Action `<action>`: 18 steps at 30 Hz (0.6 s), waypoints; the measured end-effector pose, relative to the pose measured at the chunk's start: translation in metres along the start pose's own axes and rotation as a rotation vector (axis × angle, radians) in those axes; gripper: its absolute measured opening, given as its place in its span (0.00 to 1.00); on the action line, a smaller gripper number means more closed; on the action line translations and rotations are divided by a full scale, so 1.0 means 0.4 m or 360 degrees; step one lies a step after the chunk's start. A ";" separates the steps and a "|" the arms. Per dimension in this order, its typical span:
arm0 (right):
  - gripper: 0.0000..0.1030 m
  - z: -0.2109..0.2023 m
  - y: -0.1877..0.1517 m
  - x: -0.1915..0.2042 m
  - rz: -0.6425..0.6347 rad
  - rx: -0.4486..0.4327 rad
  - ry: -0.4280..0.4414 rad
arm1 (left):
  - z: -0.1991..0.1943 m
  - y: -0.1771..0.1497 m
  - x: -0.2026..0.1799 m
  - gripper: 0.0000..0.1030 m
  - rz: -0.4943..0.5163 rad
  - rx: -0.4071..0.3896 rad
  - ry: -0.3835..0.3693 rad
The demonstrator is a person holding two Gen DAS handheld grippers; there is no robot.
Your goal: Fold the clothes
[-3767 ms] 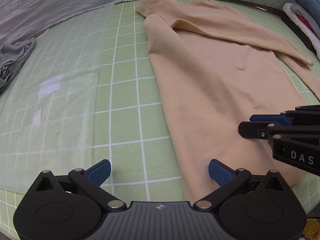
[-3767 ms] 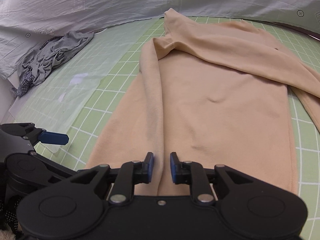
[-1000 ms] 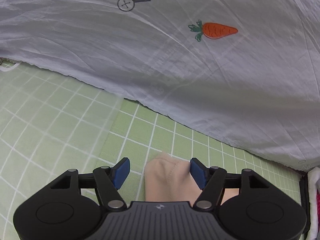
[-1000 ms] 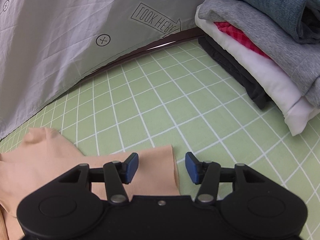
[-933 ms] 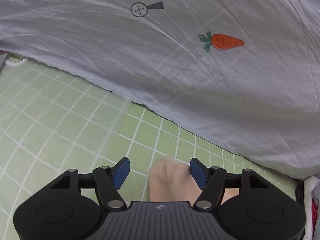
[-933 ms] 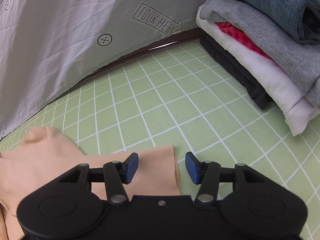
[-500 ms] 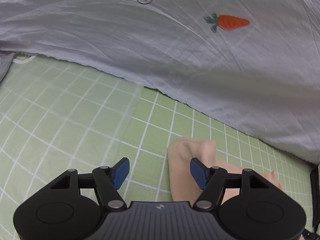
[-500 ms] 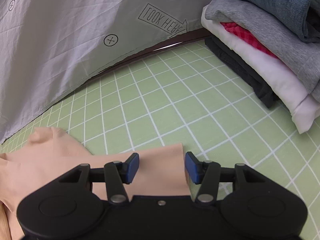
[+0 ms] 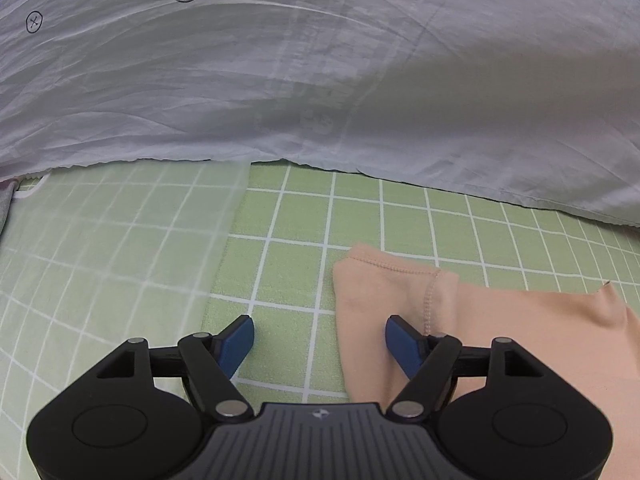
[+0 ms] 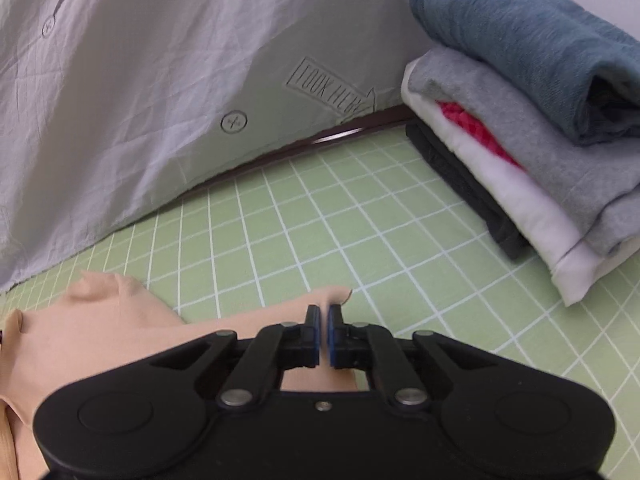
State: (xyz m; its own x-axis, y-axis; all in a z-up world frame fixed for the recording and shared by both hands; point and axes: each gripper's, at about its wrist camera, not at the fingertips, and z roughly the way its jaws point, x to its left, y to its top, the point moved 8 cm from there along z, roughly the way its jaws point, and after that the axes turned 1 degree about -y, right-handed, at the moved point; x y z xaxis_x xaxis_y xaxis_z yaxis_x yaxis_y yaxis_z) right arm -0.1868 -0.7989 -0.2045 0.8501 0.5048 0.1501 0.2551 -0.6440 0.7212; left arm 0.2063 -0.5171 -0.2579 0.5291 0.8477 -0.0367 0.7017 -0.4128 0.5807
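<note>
A peach long-sleeved garment (image 9: 480, 340) lies on the green gridded mat (image 9: 288, 216). In the left wrist view its stitched end (image 9: 384, 280) lies low and right of centre. My left gripper (image 9: 320, 342) hovers over it with its jaws opening. The cloth's left edge sits between the blue pads and neither pad presses on it. In the right wrist view my right gripper (image 10: 324, 332) is shut on the end of a peach sleeve (image 10: 336, 294), which bunches up at the tips. The rest of the garment (image 10: 100, 320) spreads to the lower left.
A stack of folded clothes (image 10: 520, 140) stands on the mat at the right. A wrinkled white sheet (image 9: 320, 80) hangs along the back edge. A translucent plastic film (image 9: 120, 248) covers the mat's left part, with a bit of grey cloth (image 9: 4, 208) at the far left.
The right gripper's jaws have closed on the sleeve end and it has risen a little. The left gripper has rolled, sunk and shifted left, so the cloth now lies under its right pad.
</note>
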 end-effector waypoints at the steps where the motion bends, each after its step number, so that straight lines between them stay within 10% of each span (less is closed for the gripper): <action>1: 0.04 -0.031 0.017 -0.003 0.0018 -0.0048 -0.0008 | 0.002 0.001 0.001 0.75 -0.0001 -0.0004 0.0005; 18: 0.04 -0.040 -0.064 -0.077 0.0077 0.0058 -0.0161 | -0.030 0.000 0.036 0.90 -0.0136 0.0003 0.0028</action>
State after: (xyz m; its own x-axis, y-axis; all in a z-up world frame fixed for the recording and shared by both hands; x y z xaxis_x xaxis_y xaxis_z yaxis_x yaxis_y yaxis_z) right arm -0.2271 -0.7889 -0.2167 0.9035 0.4132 0.1139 0.2276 -0.6877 0.6894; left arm 0.2084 -0.5010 -0.2486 0.4588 0.8856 -0.0715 0.7446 -0.3393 0.5748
